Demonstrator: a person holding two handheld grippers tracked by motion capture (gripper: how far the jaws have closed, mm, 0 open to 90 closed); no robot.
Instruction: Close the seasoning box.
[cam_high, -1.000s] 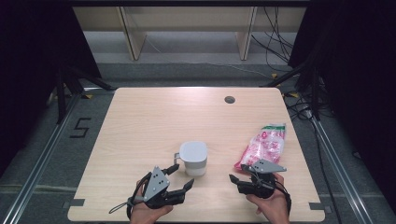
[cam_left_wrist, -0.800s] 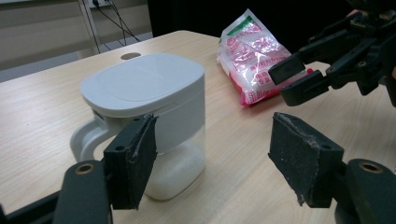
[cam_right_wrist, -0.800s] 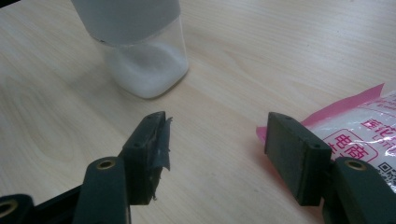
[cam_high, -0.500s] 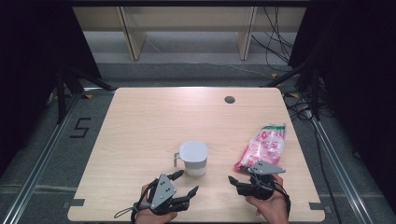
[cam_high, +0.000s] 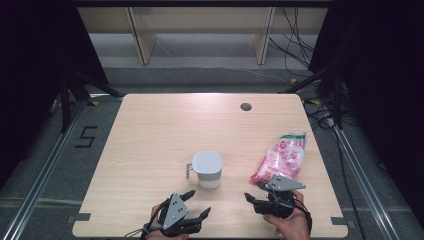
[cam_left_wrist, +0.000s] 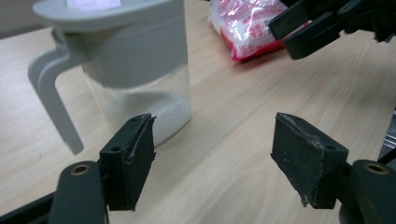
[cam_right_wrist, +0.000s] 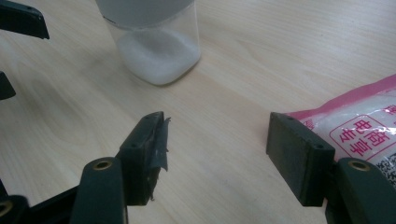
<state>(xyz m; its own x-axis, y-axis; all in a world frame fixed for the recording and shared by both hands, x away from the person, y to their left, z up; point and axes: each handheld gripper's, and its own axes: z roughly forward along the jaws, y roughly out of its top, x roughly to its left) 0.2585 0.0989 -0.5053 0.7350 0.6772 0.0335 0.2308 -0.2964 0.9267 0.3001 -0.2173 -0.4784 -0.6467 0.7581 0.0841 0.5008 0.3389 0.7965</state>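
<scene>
Lidded jug upright near desk centre, toward front edge; white powder in base. Pink bag near right edge. Left gripper at front edge, jaws apart, empty. Right gripper just beside bag, jaws apart, empty.

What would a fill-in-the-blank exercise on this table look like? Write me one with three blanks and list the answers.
1. The jug has a grey lid and holds a white ____ at its bottom.
2. The pink bag lies nearest the ____ gripper.
3. The jaws of the left gripper stand ____, with nothing between them.

Missing words: powder; right; open
</scene>
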